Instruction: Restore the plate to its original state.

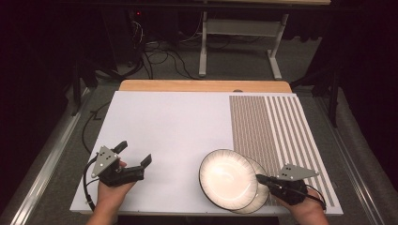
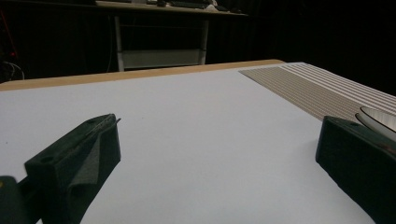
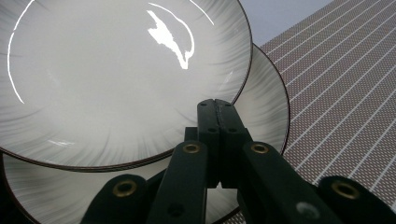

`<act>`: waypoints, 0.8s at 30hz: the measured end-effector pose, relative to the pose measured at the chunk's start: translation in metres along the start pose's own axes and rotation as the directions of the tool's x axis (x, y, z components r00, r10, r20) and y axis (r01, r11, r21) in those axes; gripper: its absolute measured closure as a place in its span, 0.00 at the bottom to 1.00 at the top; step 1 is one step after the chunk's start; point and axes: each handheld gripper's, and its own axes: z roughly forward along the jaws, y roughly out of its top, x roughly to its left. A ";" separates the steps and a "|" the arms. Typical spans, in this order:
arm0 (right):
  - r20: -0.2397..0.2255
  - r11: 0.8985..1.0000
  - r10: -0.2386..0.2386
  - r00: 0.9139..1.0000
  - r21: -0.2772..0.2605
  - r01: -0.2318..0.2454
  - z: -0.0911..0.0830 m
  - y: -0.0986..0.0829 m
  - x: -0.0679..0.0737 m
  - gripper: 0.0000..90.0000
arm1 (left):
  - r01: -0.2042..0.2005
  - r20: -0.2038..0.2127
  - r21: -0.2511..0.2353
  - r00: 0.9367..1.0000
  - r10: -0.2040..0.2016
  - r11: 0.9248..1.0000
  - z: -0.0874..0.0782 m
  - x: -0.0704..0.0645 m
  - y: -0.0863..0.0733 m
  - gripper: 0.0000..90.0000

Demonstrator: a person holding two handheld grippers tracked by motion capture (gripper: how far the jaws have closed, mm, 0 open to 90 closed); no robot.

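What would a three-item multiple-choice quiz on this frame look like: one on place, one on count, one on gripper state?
1. Where are the plates?
A) near right part of the board
B) far left corner
C) on the floor

2. How many plates?
A) one
B) two
C) four

3. The left gripper is:
A) shut on a plate
B) shut, holding nothing
C) open

Answers: 1 A, the top plate sits by the right gripper. 2 B, a lower plate peeks out beneath. 3 C, the left gripper has jaws spread wide over the white board.
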 end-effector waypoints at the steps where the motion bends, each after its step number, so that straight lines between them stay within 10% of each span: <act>1: 0.000 1.000 0.003 1.000 0.003 -0.003 0.000 0.000 0.000 1.00 | -0.003 -0.001 0.000 1.000 0.003 1.000 0.000 0.000 0.000 0.01; 24: 0.028 1.000 0.022 0.999 -0.008 -0.022 -0.005 -0.003 -0.006 1.00 | -0.007 -0.001 -0.001 1.000 0.007 1.000 0.000 0.000 0.000 0.01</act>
